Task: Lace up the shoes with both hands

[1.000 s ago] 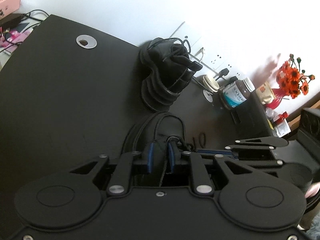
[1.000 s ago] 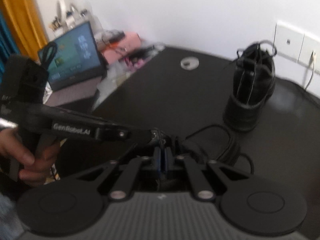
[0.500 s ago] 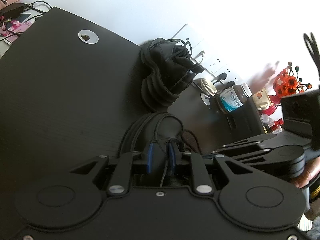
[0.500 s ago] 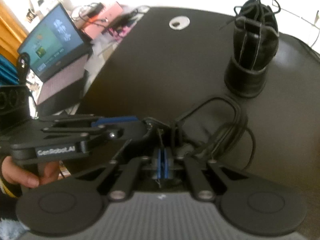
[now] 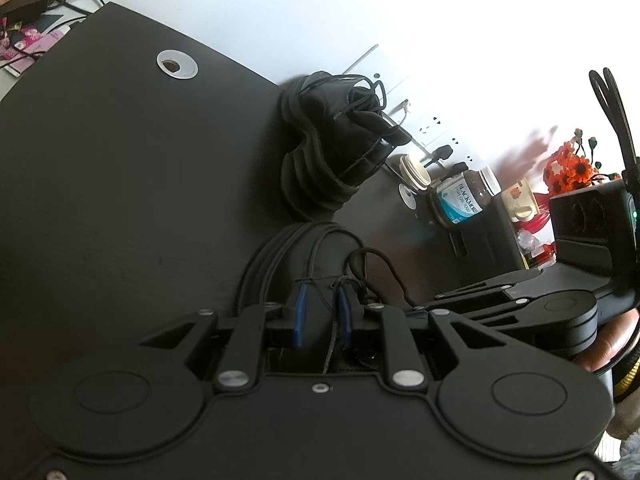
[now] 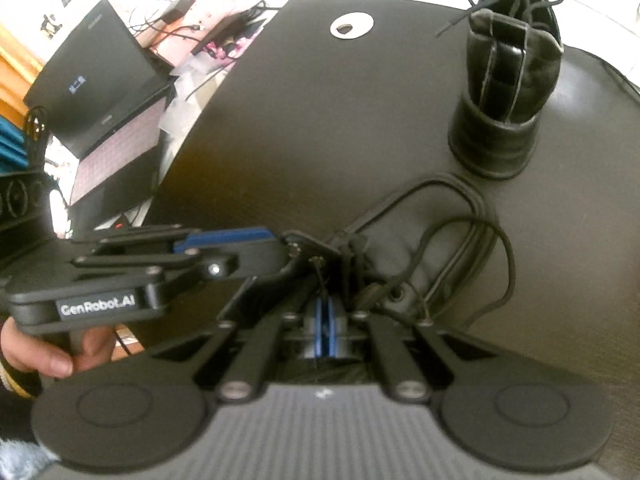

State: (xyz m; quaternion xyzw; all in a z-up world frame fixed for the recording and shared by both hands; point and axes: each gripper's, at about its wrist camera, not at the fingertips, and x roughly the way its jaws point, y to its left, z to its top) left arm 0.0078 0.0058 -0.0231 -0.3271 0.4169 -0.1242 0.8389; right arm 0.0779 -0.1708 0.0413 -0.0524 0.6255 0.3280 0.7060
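A black leather shoe [image 6: 424,216] lies just under both grippers, toe pointing away, its loose lace [image 6: 508,256] looping off to the right. My left gripper [image 5: 322,300] reaches in from the left in the right wrist view [image 6: 290,248] and is shut on the shoe's eyelet flap [image 6: 310,249]. My right gripper [image 6: 324,308] points steeply down, blue pads pressed together on a thin lace end [image 6: 320,280] that runs up to the flap. A second black shoe [image 5: 332,152] [image 6: 508,92], laced, stands farther back on the table.
The round black table [image 5: 120,200] has a metal grommet [image 6: 352,26] near its far edge. An open laptop [image 6: 100,92] and cables sit past its left edge. Behind the far shoe are a brown supplement bottle [image 5: 464,196], orange flowers [image 5: 572,168] and wall sockets.
The right gripper has tipped further downward and come in close over the near shoe, staying shut. The left gripper has kept its hold and barely moved.
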